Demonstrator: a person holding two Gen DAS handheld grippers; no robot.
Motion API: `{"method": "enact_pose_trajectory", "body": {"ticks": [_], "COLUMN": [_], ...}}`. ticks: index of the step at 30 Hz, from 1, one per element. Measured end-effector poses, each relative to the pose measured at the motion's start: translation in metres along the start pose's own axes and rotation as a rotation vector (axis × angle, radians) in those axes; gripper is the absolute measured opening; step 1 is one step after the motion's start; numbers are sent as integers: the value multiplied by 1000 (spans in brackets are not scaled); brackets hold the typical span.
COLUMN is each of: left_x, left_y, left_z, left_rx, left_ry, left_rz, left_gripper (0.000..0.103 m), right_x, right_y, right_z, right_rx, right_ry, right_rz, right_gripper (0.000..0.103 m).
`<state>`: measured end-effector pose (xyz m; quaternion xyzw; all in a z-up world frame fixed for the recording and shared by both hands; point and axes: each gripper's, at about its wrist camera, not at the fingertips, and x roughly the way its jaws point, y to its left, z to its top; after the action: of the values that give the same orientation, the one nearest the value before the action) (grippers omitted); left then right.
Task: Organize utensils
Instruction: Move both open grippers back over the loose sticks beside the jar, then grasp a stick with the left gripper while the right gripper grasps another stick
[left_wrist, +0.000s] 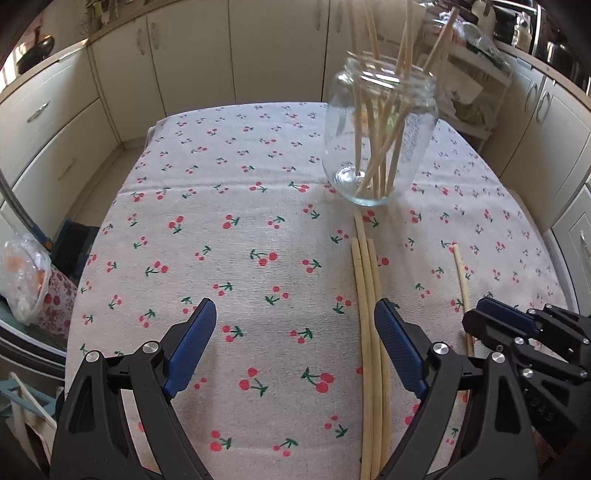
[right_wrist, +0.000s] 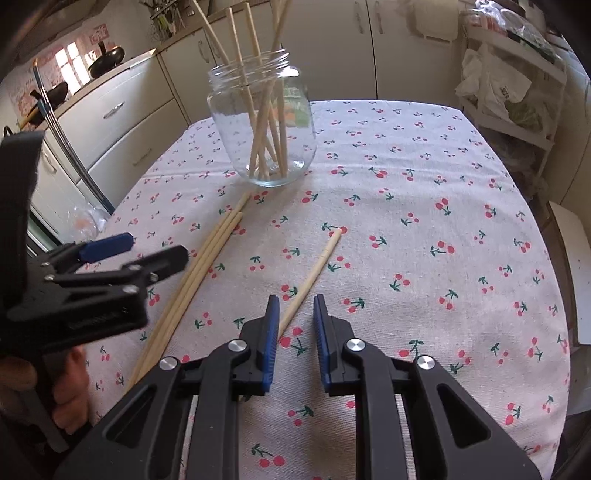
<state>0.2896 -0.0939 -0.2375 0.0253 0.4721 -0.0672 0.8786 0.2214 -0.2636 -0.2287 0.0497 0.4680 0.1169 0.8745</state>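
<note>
Standing in the jar (right_wrist: 261, 125) are several chopsticks; four more lie on the cloth (right_wrist: 424, 229): three bunched (left_wrist: 367, 317), one apart (right_wrist: 310, 280). Left claw (left_wrist: 295, 350) gapes empty; right claw (right_wrist: 293, 343) straddles the single stick, not closed.

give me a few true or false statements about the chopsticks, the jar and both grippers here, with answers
1. The glass jar stands upright with chopsticks in it. True.
2. The jar lies on its side. False: it stands on its base on the tablecloth.
3. Three chopsticks lie together on the cloth. True.
4. The right gripper is shut on the single chopstick. False: its jaws are apart, the chopstick lying flat between them.
5. The left gripper holds a chopstick. False: it is open and holds nothing.
</note>
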Motion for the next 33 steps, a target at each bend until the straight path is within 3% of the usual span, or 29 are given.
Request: {"method": "enact_pose_trajectory", "body": {"ticks": [7,12,19,25,29,30,31,32,33], "left_x": [11,15,9,15,20,21,21,21,21], "left_y": [-4,-5,-1,5,4,3,3,3,5], "left_z": [2,6,4,12,18,18,18,18,19], "left_rx": [19,29,79,87,59,66,76,90,92], "left_ry": [30,37,36,63,76,72,68,68,73], "left_rz": [58,57,22,-16,-15,-13,-13,-26,-47], "left_gripper": [83,83,53,53,54,45,30,19,17], "right_x": [-1,1,-1,4,10,11,13,13,12], "right_y": [-4,-5,-2,-15,-6,-2,2,4,5], "right_z": [-1,2,1,10,17,18,17,17,16], "right_rx": [24,44,-21,56,29,6,-22,-39,-62], "right_ry": [-5,-8,17,21,20,23,37,44,44], "right_rz": [28,31,29,5,-20,-19,-10,-4,-10], "right_gripper": [20,21,20,23,24,21,8,8,8]}}
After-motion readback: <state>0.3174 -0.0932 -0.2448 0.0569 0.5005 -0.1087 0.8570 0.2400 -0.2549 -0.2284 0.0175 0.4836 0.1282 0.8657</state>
